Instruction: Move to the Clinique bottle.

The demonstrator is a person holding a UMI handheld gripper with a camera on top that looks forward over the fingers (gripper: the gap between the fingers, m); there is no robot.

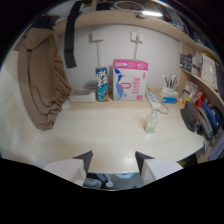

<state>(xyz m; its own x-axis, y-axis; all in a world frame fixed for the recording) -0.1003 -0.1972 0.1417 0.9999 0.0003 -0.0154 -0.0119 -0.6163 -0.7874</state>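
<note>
Fingers (114, 156) spread and empty, small pale bottle (151, 121), probably the Clinique, well beyond them

The small pale bottle (151, 121) on the desk (110, 135) was too small for its label to be read. Print on the pink-and-white pack (129, 80) and the blue carton (102, 84) was blurred. The items on the side shelves (202, 75) could not be told apart. The bases of the gripper (114, 159) fingers were cut off by the dark surround
</note>
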